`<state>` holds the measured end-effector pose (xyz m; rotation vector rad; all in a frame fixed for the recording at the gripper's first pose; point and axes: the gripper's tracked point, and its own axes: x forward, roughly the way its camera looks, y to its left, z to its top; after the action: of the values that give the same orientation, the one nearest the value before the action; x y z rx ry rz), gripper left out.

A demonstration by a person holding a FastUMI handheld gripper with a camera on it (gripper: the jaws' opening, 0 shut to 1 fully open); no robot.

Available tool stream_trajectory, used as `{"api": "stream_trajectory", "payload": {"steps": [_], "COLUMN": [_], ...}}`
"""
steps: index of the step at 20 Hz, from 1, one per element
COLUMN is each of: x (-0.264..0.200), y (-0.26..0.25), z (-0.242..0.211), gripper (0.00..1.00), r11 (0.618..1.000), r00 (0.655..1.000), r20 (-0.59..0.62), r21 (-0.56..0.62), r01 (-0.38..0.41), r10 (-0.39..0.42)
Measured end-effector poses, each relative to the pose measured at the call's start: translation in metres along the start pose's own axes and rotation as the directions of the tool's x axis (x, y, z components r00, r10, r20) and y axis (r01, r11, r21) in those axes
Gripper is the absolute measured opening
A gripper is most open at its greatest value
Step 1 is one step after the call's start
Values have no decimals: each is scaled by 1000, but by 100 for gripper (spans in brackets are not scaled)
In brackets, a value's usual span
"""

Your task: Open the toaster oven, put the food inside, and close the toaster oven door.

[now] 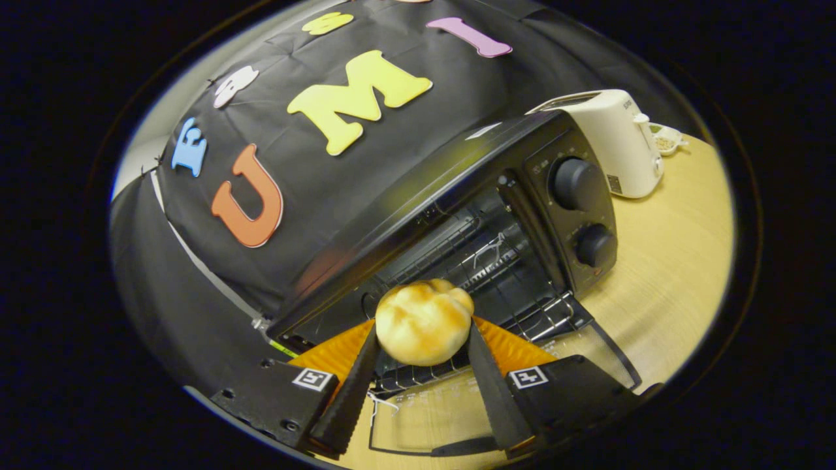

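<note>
Bun [423, 321] pinched in hand-held gripper [422, 343] | toaster oven [457, 215] open | toaster [610, 140] beyond

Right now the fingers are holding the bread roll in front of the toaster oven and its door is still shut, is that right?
Not quite: the gripper view shows the toaster oven with its door open, folded down under the fingers. The rest holds: the gripper grips the bread roll just ahead of the rack.

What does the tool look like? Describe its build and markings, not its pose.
The tool has two long tapering fingers with finely ridged inner faces, backed by ribbed wedge-shaped webs. Each finger grows from a black block carrying a square black-and-white marker. Both fingers press on the bread roll.
</note>
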<state>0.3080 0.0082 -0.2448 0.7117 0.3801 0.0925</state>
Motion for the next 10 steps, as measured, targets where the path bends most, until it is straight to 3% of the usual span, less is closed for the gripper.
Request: {"api": "stream_trajectory", "payload": {"steps": [5, 10], "x": [35, 49], "y": [9, -10], "z": [11, 15], "gripper": [83, 89], "r11": [999, 992], "r00": [1000, 998], "r20": [-4, 11], "r21": [-33, -111], "r01": [-13, 64], "r10": [13, -63]}}
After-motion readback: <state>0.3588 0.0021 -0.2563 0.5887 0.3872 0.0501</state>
